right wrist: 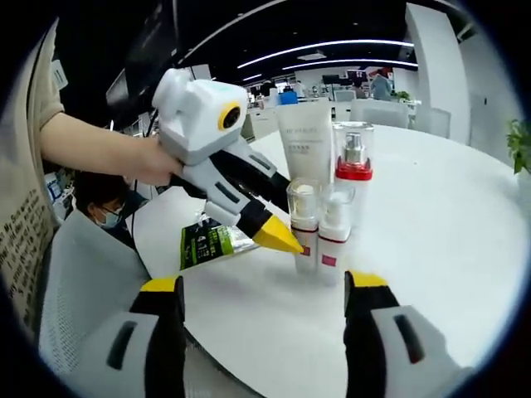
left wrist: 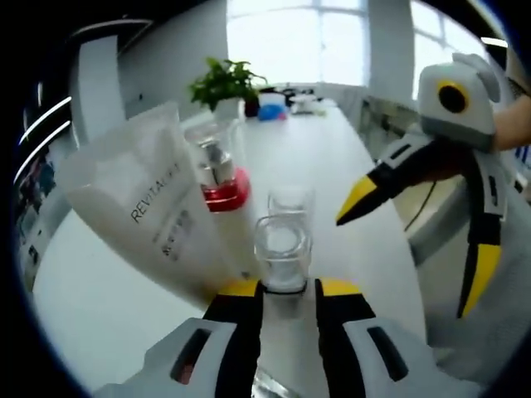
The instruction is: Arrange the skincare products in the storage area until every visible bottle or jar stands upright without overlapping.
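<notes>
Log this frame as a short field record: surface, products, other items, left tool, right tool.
surface: white round table
products: white tube, red-collared pump bottle, two small clear-capped bottles, all upright, clustered close
other items: green packet lying flat; potted plant at far end
left tool: jaws closed on a small clear-capped bottle
right tool: open, holding nothing, facing the cluster

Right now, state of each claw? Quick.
Left claw: shut on the clear-capped bottle, yellow tips either side of it.
Right claw: open, holding nothing, short of the bottle cluster.
</notes>
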Demonstrator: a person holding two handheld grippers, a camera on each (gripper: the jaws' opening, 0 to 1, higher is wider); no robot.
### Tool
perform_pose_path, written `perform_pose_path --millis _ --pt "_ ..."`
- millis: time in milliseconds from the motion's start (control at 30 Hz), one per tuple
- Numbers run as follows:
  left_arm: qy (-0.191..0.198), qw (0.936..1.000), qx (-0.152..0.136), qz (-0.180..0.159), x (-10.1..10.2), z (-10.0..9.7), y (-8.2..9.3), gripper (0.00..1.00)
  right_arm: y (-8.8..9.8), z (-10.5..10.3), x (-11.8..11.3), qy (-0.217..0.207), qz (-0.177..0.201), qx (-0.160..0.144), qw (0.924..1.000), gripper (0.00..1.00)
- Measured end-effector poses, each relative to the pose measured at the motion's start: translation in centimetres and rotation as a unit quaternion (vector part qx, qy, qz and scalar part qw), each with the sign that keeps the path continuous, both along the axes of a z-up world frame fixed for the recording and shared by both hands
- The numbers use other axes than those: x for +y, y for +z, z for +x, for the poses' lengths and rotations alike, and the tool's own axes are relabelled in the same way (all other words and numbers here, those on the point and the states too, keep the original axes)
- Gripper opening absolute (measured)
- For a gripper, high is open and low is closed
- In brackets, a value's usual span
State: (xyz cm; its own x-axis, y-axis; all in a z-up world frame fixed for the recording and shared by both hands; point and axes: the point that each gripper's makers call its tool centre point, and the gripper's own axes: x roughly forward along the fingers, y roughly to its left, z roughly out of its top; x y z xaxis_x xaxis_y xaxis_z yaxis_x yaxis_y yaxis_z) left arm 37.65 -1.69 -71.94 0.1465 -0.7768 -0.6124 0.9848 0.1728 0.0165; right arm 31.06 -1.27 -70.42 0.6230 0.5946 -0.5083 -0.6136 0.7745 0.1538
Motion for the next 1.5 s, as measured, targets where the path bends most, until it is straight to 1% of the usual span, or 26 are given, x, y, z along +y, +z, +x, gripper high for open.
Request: perform_pose_path --millis 167,367,500,533,767,900,967,1033,1067,1133,1233,1333,1433,1500 --pt "0.002 0.9999 0.005 0.013 0.4 -0.4 -0.5 0.33 -0.1 0.0 0.1 0.003 -0.003 0.001 1.0000 0.79" --pt "0.012 0.9996 0.012 0.023 1.9 -0.8 -0.6 0.37 -0.1 -0.1 0.2 0.007 -0.007 0.001 1.0000 0.79" --pt "0.024 0.9992 0.016 0.028 3.3 -1.2 -0.3 0.40 0.0 -0.1 0.2 0.007 -0.005 0.000 1.0000 0.79" --pt "0.033 0.9988 0.017 0.032 4.1 -1.3 -0.2 0.40 0.1 -0.1 0.2 0.007 -0.004 -0.001 1.0000 0.79" --pt "0.080 0.9959 0.016 0.040 7.5 -1.7 0.3 0.49 0.5 -0.3 0.8 0.017 -0.003 -0.008 0.9998 0.79" --pt "0.120 0.9917 0.022 0.041 9.6 -2.1 0.8 0.55 0.7 -0.3 0.8 0.016 -0.004 -0.012 0.9998 0.79" --pt "0.130 0.9904 0.023 0.039 10.2 -2.4 0.9 0.58 0.9 -0.3 0.6 0.011 -0.005 -0.015 0.9998 0.79" --pt "0.149 0.9876 0.025 0.040 11.2 -2.8 0.9 0.60 1.1 -0.2 0.6 0.009 -0.003 -0.017 0.9998 0.80" --pt "0.162 0.9855 0.031 0.042 11.8 -3.1 0.9 0.63 1.2 -0.2 0.5 0.008 -0.002 -0.018 0.9998 0.80" --pt "0.175 0.9830 0.035 0.041 12.5 -3.5 0.9 0.66 1.4 -0.2 0.7 0.012 -0.005 -0.021 0.9997 0.79" --pt "0.194 0.9796 0.037 0.039 13.6 -4.3 1.0 0.68 1.8 -0.7 1.2 0.025 -0.013 -0.025 0.9993 0.80" --pt "0.212 0.9757 0.046 0.032 14.6 -5.2 1.2 0.71 2.1 -1.3 1.7 0.037 -0.015 -0.027 0.9988 0.80" --pt "0.219 0.9740 0.047 0.035 15.3 -6.1 1.3 0.76 2.4 -1.6 2.0 0.045 -0.019 -0.031 0.9983 0.80" --pt "0.225 0.9724 0.049 0.035 15.8 -6.8 1.4 0.78 2.8 -1.7 2.3 0.048 -0.015 -0.036 0.9981 0.80"
